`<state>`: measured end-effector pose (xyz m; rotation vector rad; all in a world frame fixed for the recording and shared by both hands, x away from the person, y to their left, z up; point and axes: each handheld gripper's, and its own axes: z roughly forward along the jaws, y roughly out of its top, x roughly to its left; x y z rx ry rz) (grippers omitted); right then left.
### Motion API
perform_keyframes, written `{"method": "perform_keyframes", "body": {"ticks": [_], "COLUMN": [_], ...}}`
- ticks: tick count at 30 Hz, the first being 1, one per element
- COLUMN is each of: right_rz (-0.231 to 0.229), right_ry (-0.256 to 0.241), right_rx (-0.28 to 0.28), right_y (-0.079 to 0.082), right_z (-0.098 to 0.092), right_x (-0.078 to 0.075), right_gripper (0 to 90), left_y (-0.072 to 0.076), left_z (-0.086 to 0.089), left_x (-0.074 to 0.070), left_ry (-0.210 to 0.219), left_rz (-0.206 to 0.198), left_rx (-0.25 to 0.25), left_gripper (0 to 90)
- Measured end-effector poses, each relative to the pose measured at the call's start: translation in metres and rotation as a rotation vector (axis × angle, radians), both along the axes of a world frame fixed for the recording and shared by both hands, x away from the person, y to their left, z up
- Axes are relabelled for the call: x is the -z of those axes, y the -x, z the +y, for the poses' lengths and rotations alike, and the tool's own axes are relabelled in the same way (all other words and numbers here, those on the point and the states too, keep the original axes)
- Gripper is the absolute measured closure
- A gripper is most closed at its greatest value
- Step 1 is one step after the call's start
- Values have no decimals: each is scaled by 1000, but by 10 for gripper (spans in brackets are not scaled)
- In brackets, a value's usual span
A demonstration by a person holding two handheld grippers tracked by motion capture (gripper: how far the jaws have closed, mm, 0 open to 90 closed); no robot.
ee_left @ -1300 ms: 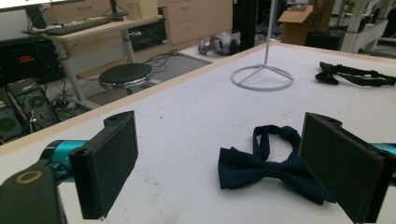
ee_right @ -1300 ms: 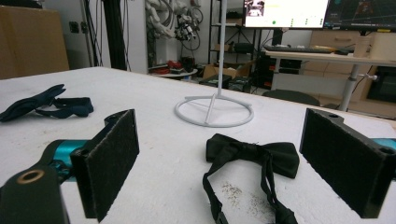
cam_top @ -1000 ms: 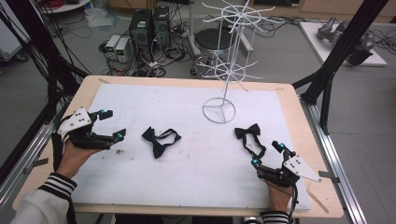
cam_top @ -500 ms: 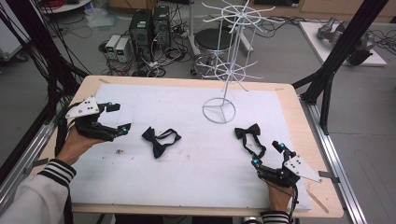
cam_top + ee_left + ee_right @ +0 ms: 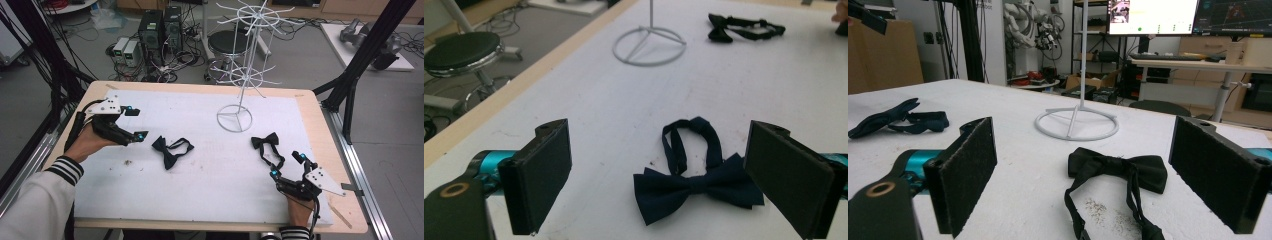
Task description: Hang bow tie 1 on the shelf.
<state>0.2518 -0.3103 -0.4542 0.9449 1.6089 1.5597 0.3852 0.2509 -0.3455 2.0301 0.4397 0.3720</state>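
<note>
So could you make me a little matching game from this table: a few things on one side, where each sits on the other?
Things:
1. navy bow tie
2. black bow tie
3. white wire stand
4. left claw

Places:
A. far middle of the mat
B. just ahead of the right claw
C. raised above the mat's left side, jaws open
D. lying flat, left of centre

Pairs: 1-D, 2-B, 3-A, 4-C

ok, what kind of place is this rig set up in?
Likely a robotics lab, not a shop: desktop computers and loose cables on the floor behind the table, black frame struts around it, and monitors on a desk in the right gripper view.
</note>
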Motion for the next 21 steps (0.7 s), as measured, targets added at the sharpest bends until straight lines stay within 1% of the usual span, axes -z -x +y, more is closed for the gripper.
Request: {"method": "perform_keyframes", "body": {"ticks": [1, 3, 5, 9, 10, 11, 12, 13, 14, 15, 17, 18, 19, 20, 21], "right_rz": [0, -5, 0, -9, -9, -8, -10, -10, -11, -6, -6, -6, -6, -5, -5], "right_ry": [0, 1, 0, 2, 2, 2, 2, 1, 0, -2, -4, -4, -6, -6, -6], "right_rx": [0, 0, -1, 1, 1, 1, 0, 1, 1, 2, 2, 2, 2, 2, 2], "right_y": [0, 0, 0, 0, 0, 0, 0, 0, 0, 0, 0, 0, 0, 0, 0], "right_z": [0, 0, 0, 0, 0, 0, 0, 0, 0, 0, 0, 0, 0, 0, 0], "right_x": [0, 0, 0, 0, 0, 0, 0, 0, 0, 0, 0, 0, 0, 0, 0], "right_gripper": [111, 111, 111, 111, 111, 111, 111, 111, 111, 111, 111, 111, 111, 111, 111], "left_y": [-2, -5, -9, -16, -18, -19, -20, -21, -22, -24, -27, -28, -29, -30, -32], "left_z": [-2, -4, -6, -12, -14, -15, -17, -20, -22, -24, -27, -29, -32, -34, -35], "left_x": [0, -1, -1, -3, -3, -2, -1, -1, 0, 1, 2, 3, 3, 4, 5], "left_ry": [-13, -46, -56, -89, -104, -107, -135, -168, -185, -193, -218, -220, -244, -251, -248], "left_rz": [9, 19, 33, 53, 54, 54, 59, 54, 46, 45, 56, 59, 57, 60, 66], "left_rx": [16, 32, 51, 75, 86, 98, 108, 112, 117, 122, 133, 135, 146, 152, 157], "left_gripper": [124, 124, 124, 124, 124, 124, 124, 124, 124, 124, 124, 124, 124, 124, 124]}}
